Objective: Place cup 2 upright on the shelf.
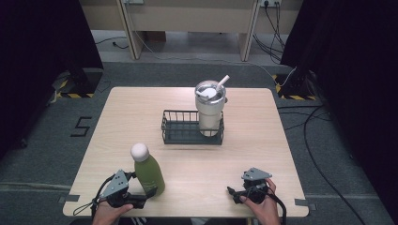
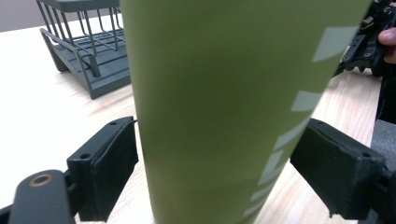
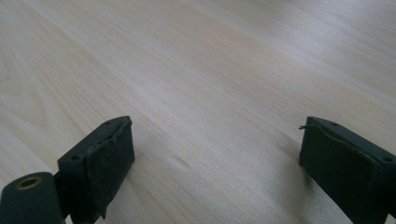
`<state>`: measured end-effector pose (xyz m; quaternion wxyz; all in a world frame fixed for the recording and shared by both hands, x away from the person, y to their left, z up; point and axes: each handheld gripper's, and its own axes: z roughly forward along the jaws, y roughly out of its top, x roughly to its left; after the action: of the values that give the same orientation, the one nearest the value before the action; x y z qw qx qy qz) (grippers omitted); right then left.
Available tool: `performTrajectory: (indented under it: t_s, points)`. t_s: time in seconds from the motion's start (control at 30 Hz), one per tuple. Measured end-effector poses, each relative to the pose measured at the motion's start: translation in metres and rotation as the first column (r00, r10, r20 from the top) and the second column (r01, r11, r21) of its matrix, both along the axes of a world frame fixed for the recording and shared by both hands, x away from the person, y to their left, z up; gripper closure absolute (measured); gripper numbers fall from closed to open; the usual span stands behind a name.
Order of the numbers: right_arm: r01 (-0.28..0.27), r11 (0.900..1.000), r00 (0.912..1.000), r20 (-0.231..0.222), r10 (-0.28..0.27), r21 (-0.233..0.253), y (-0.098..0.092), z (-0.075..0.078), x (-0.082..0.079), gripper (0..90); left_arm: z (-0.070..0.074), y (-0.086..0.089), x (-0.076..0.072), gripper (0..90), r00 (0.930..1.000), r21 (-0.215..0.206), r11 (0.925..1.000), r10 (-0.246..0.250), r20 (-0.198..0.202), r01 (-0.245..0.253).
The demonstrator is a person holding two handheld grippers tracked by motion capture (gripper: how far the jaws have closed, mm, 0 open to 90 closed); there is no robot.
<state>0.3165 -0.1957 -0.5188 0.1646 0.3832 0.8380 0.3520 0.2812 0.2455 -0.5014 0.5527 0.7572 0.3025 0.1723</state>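
A green bottle (image 1: 149, 176) with a white round cap stands upright near the table's front left. My left gripper (image 1: 143, 199) is open, low at the bottle's base. In the left gripper view the bottle (image 2: 224, 93) stands between the two pads (image 2: 109, 172), which sit right at its sides at full spread. My right gripper (image 1: 234, 193) is open over bare wood near the front right, held by a hand, with nothing between its pads (image 3: 100, 168).
A dark wire basket (image 1: 180, 133) sits mid-table and holds a steel tumbler (image 1: 210, 112) with a lid and straw in its right end. The basket (image 2: 88, 56) lies beyond the bottle in the left gripper view. The wooden table (image 1: 248, 140) has bare room around the basket.
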Motion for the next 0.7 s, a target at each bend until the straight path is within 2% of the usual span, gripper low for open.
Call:
performTrajectory:
  t_s: [0.7]
  points:
    - [0.001, 1.000, 1.0000, -0.001, -0.001, 0.000, 0.000, 0.000, 0.000, 10.0, -0.003, -0.012, 0.009, 15.0, 0.9998, 0.009, 1.0000, 0.002, 0.021, -0.002]
